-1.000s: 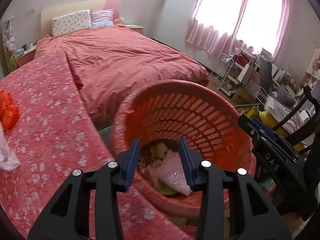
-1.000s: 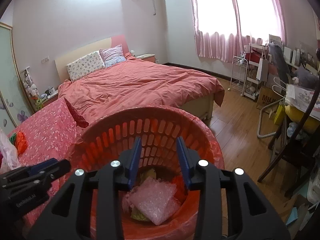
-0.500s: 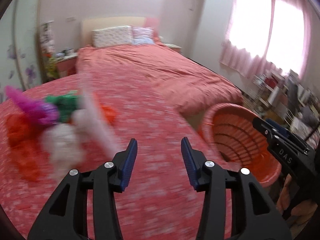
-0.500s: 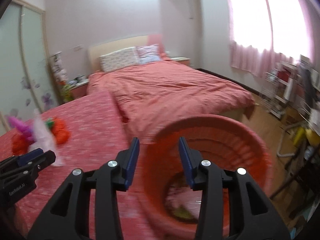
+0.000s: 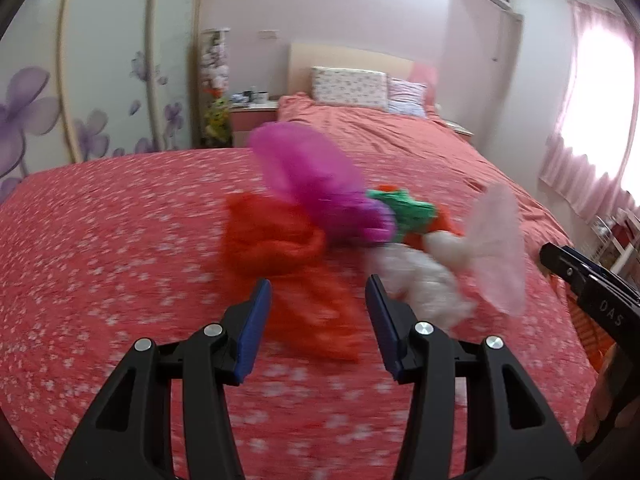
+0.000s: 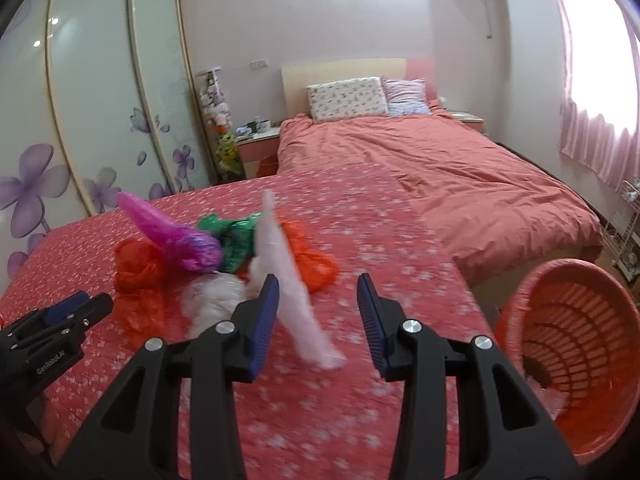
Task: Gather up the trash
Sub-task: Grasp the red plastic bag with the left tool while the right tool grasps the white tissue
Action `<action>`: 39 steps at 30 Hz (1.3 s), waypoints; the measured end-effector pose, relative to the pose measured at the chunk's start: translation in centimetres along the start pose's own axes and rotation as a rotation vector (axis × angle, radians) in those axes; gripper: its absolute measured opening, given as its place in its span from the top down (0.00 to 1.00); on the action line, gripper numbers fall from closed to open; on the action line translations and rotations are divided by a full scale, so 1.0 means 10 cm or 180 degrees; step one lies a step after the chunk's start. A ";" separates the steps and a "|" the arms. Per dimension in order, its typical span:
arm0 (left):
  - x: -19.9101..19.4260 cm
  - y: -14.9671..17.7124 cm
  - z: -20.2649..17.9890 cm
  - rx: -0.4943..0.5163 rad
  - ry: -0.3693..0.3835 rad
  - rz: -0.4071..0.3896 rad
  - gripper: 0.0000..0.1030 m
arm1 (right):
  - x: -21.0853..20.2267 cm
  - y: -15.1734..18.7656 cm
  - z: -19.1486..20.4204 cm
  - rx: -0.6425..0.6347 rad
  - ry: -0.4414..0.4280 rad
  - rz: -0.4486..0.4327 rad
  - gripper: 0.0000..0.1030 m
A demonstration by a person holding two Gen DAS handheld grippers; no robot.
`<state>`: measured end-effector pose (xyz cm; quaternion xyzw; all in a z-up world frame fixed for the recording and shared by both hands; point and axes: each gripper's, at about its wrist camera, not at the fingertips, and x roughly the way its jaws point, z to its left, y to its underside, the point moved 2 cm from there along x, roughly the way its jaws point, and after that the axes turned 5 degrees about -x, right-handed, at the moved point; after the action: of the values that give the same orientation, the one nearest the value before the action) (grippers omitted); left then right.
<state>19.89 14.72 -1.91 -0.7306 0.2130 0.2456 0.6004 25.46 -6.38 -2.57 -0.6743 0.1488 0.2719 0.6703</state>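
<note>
Both grippers are empty at this moment. The left gripper (image 5: pixel 318 312) has its jaws apart and they are opening more; nothing is between the pads, only the red flowered cover (image 5: pixel 100 280) shows behind them. The right gripper (image 6: pixel 318 312) also has its jaws apart and holds nothing.

The trash that is left is a heap of crumpled plastic bags on the cover. Just ahead of the left gripper lies an orange bag (image 5: pixel 280 248), partly seen through the gap of the jaws. Beyond it stand a purple bag (image 5: pixel 316 184) and a green bag (image 5: pixel 404 208). To the right of this gripper's tips is a white bag (image 5: pixel 424 284) and a pale pink bag (image 5: pixel 500 248). In the right wrist view the same heap is ahead and to the left of the right gripper, and the pale pink bag reaches down between its fingers without touching them, as far as I can tell; the picture is blurred there.

The orange basket (image 6: pixel 576 364) stands on the floor to the lower right of the right gripper, beside the bed. Something pale lies at its bottom, so I judge that some trash is already collected. At least five bags are still to be picked, so the work is perhaps in its middle. The next step, I think, is to grip one bag from the heap.
</note>
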 end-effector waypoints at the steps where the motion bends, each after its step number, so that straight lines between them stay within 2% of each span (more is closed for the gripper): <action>1: 0.01 0.00 0.11 -0.0023 -0.0023 -0.0001 0.52 | 0.05 -0.02 0.04 -0.0016 0.0005 0.0028 0.60; 8: 0.14 -0.04 0.43 -0.0184 -0.0110 0.0071 0.52 | 0.51 -0.04 0.20 -0.0008 -0.0012 0.0284 0.62; 11: 0.21 -0.07 0.50 -0.0280 -0.0103 0.0136 0.52 | 0.61 -0.04 0.22 -0.0018 -0.0029 0.0343 0.72; 13: 0.25 -0.10 0.52 -0.0318 -0.0107 0.0153 0.52 | 0.66 -0.03 0.23 -0.0032 -0.0038 0.0378 0.91; 14: 0.28 -0.12 0.52 -0.0336 -0.0099 0.0172 0.51 | 0.68 -0.01 0.23 -0.0027 -0.0048 0.0395 0.94; 22: 0.53 -0.25 0.36 -0.0308 -0.0082 0.0253 0.51 | 0.40 0.03 0.11 0.0017 -0.0061 0.0243 0.96; 24: 0.58 -0.26 0.34 -0.0355 -0.0045 0.0283 0.48 | 0.33 0.04 0.08 0.0006 -0.0037 0.0223 0.96; 26: 0.58 -0.25 0.29 -0.0368 -0.0050 0.0282 0.38 | 0.29 0.05 0.04 0.0029 -0.0037 0.0221 0.96; 28: 0.61 -0.23 0.23 -0.0276 -0.0132 0.0276 0.36 | 0.26 0.06 0.03 0.0044 -0.0032 0.0221 0.96; 30: 0.71 -0.20 0.19 -0.0186 -0.0204 0.0373 0.36 | 0.23 0.10 0.01 0.0057 -0.0027 0.0226 0.96; 31: 0.74 -0.18 0.18 -0.0187 -0.0208 0.0415 0.37 | 0.23 0.10 0.01 0.0059 -0.0025 0.0229 0.96; 33: 0.79 -0.14 0.21 -0.0240 -0.0194 0.0512 0.52 | 0.21 0.11 -0.01 0.0054 -0.0009 0.0238 0.96; 35: 0.76 -0.13 0.31 -0.0383 -0.0133 0.0512 0.63 | 0.17 0.13 -0.03 0.0048 0.0019 0.0235 0.96; 39: 0.57 -0.13 0.42 -0.0382 -0.0119 0.0426 0.67 | 0.09 0.13 -0.08 0.0071 0.0033 0.0201 0.96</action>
<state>24.70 19.04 -5.09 -0.7446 0.2350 0.3111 0.5417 25.65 -7.09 -4.18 -0.6631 0.1765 0.2878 0.6681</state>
